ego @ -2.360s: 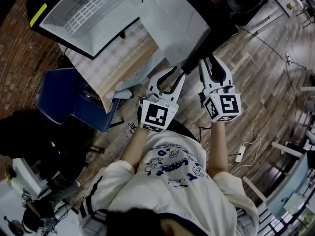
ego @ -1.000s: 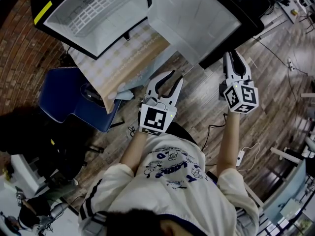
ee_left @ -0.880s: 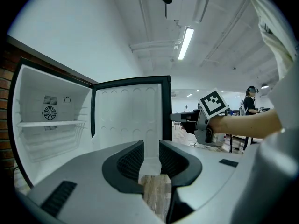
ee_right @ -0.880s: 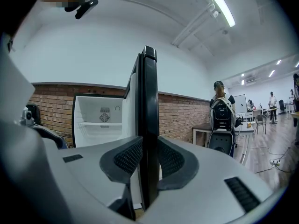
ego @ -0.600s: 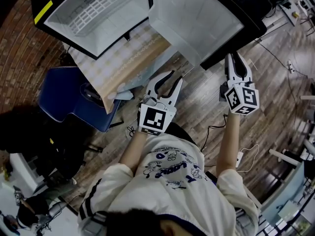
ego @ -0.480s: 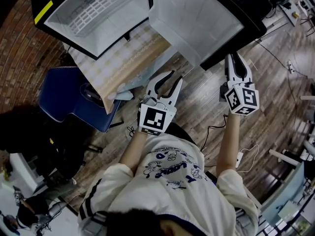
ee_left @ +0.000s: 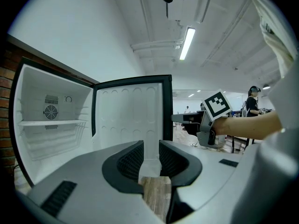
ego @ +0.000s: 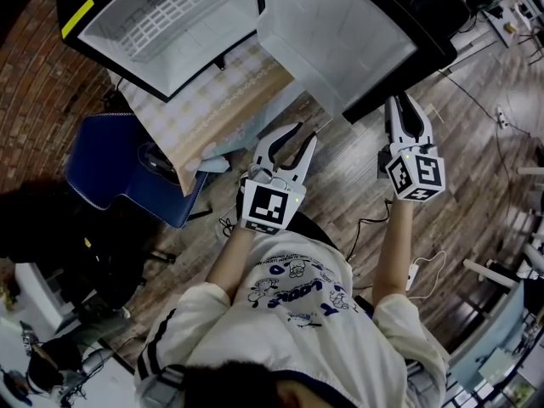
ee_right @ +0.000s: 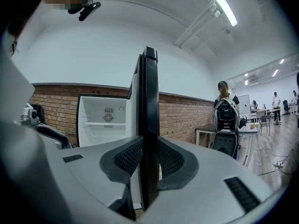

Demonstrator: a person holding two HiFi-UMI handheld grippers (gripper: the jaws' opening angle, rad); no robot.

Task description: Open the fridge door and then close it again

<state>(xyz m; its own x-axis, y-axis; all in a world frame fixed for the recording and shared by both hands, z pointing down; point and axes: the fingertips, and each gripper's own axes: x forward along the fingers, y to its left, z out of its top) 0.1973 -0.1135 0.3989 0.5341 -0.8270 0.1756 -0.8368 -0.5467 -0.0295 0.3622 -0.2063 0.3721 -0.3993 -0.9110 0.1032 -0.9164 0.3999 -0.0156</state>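
Note:
The fridge stands open: its white inside [ego: 161, 24] with wire shelves is at the top left of the head view, and its door [ego: 340, 32] is swung out to the right. My right gripper [ego: 401, 102] is shut on the door's black free edge [ee_right: 149, 101], which runs up between its pads [ee_right: 128, 157]. My left gripper [ego: 304, 133] hangs in front of the fridge, apart from the door. Its jaws [ee_left: 150, 160] leave a narrow gap with nothing in it. In the left gripper view the door's inner face [ee_left: 131, 115] is straight ahead.
The fridge sits on a pale patterned table [ego: 212, 100]. A blue chair [ego: 127, 168] stands on the wooden floor to its left. A white cable and power strip [ego: 414, 266] lie on the floor at the right. A person with a backpack [ee_right: 226, 120] stands by the brick wall [ee_right: 182, 118].
Since the earliest frame my right gripper has carried the door's edge to the right and the door stands wider. Over the last second nothing has visibly moved.

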